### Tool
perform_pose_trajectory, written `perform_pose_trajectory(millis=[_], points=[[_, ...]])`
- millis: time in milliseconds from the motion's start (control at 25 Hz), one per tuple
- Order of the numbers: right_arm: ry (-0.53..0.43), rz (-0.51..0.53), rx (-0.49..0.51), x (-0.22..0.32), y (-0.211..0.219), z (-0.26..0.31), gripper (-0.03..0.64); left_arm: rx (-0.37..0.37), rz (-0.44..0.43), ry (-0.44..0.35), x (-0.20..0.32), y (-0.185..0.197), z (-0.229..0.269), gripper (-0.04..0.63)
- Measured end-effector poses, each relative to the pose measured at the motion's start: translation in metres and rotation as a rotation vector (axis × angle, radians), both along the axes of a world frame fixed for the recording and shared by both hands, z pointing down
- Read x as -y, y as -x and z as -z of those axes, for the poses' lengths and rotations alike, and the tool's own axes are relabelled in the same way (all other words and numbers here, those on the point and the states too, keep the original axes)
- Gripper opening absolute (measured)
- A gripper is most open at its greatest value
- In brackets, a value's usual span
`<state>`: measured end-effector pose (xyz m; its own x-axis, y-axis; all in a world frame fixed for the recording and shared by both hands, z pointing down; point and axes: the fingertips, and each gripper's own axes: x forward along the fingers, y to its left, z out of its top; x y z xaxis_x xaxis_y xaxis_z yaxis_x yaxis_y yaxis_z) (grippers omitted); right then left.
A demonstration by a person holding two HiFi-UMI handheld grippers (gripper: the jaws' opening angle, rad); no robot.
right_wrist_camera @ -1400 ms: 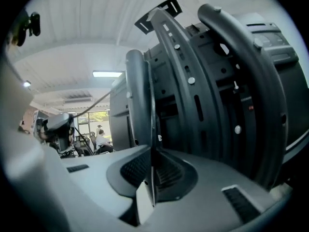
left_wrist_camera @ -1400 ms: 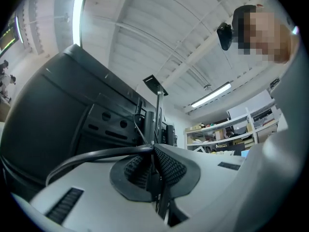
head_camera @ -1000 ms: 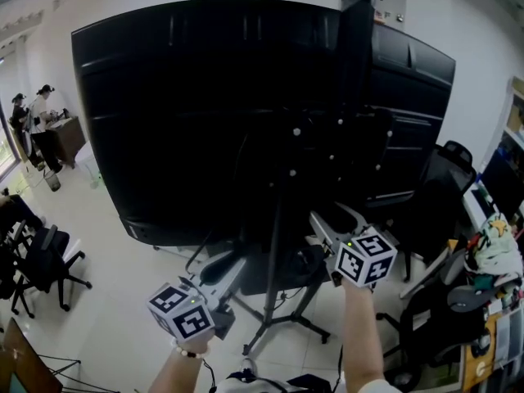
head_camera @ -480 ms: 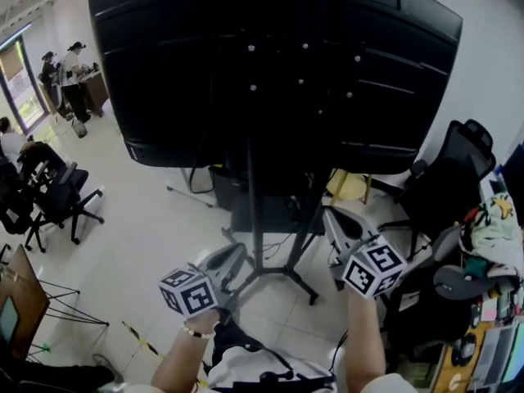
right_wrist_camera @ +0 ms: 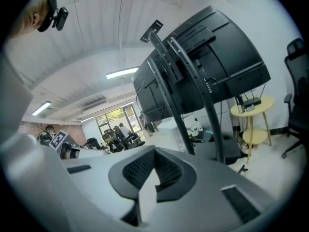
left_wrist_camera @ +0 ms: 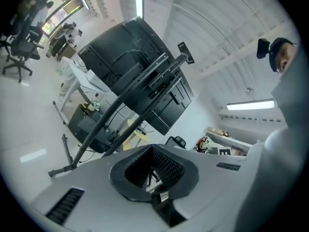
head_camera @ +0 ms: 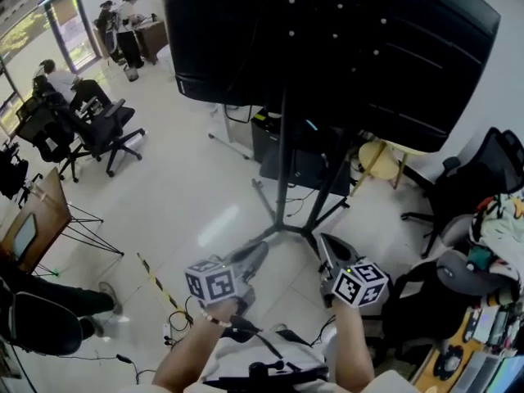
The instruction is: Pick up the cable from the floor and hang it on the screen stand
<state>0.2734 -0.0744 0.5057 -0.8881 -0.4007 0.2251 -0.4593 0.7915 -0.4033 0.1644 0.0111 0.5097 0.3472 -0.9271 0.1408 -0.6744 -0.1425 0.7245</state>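
We held both arms low & close in, forearms fwd, left gripper (head_camera: pixel 255 254) and right gripper (head_camera: pixel 327 246) side by side, pointing about level at the screen stand (head_camera: pixel 282 170) base. Both pairs of jaws were closed w/ nothing btwn them. A black cable (head_camera: pixel 175 322) lay on the floor, near-left of the left gripper, not touched.

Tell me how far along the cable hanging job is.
Done: can't tell; nothing hung stands out on the dark screen stand. In hand: nothing, left gripper and right gripper are shut, empty. Left: possibly everything, since a dark cable lies on the floor by the left gripper.
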Motion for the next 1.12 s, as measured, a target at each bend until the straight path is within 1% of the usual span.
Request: perform_pose_trajectory(millis=[80,120,240,280,360,480,640,760,920,1120], points=[[0.014,-0.008,-0.038,-0.024,-0.003,-0.02,0.0,0.029,0.028,0.034,-0.027,0.005,-0.012,0.003],[0.017,-0.015,-0.053,-0.034,-0.004,-0.026,0.0,0.064,0.043,0.056,-0.039,0.01,-0.018,0.003],[0.032,-0.042,-0.063,-0.058,-0.005,-0.032,0.0,0.21,0.075,0.122,-0.067,0.027,-0.032,0.003],[0.035,-0.051,-0.068,-0.066,-0.005,-0.031,0.0,0.244,0.08,0.137,-0.075,0.032,-0.035,0.003],[0.036,-0.063,-0.078,-0.084,-0.006,-0.029,0.0,0.271,0.088,0.147,-0.091,0.037,-0.035,0.003],[0.024,-0.073,-0.089,-0.112,-0.005,-0.024,0.0,0.311,0.1,0.129,-0.114,0.04,-0.03,0.003],[0.017,-0.11,-0.092,-0.147,-0.013,-0.018,0.0,0.307,0.09,0.109,-0.14,0.035,-0.033,0.003],[0.019,-0.139,-0.092,-0.167,-0.021,-0.019,0.0,0.3,0.06,0.097,-0.154,0.029,-0.033,0.003],[0.015,-0.163,-0.126,-0.199,-0.029,-0.024,0.0,0.301,0.02,0.088,-0.174,0.021,-0.037,0.003],[-0.001,-0.172,-0.129,-0.209,-0.02,-0.018,0.0,0.305,0.006,0.062,-0.183,0.027,-0.027,0.003]])
